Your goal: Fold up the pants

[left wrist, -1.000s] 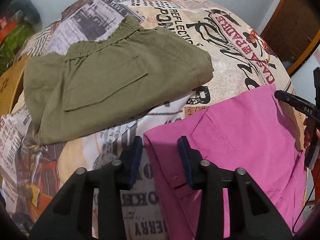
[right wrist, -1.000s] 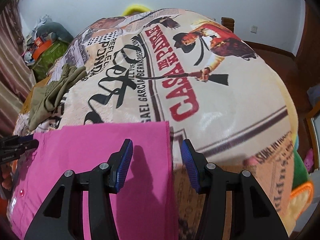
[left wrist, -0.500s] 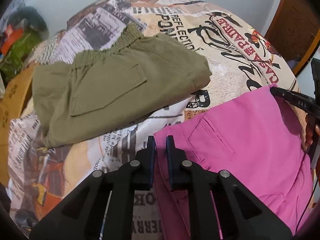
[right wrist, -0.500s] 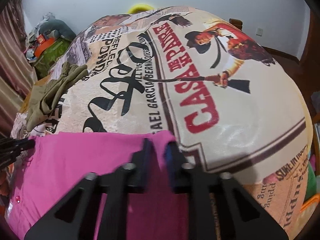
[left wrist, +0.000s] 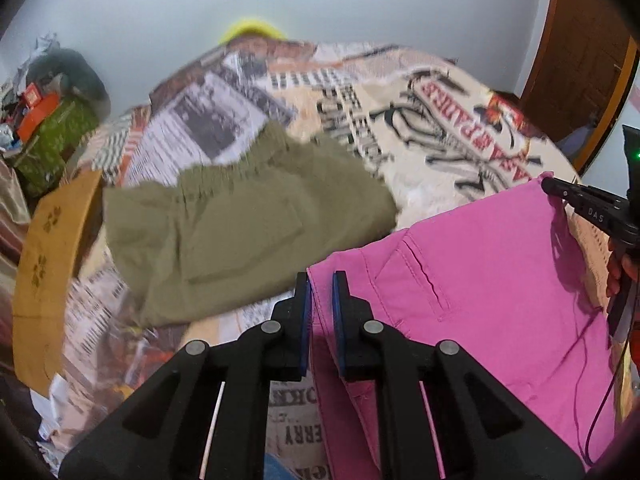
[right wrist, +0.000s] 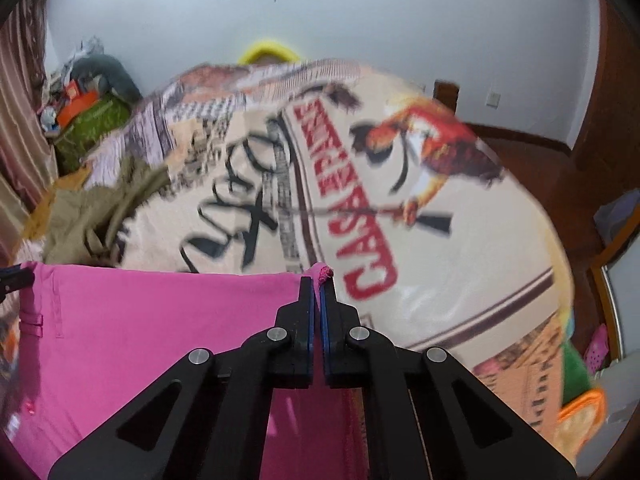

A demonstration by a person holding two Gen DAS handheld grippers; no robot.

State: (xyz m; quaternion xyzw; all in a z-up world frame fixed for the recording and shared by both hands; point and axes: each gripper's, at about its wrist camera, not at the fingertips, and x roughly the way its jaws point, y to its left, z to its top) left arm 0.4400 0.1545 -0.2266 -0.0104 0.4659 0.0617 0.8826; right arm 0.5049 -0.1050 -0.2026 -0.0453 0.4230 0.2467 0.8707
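Pink pants hang stretched between my two grippers, lifted off the printed blanket. My left gripper is shut on one corner of the pink pants, near a back pocket. My right gripper is shut on the other corner, and a small tuft of pink cloth sticks out past its tips. The pants also fill the lower left of the right wrist view. The right gripper's tip shows at the right edge of the left wrist view.
Folded olive green pants lie on the blanket to the left of the pink pants. A tan cardboard piece sits at the bed's left edge. Cluttered bags stand by the far wall. A wooden door is at right.
Both grippers closed on the pink pants' far corners, then lifted the edge up off the blanket. The view has tilted upward toward the wall.
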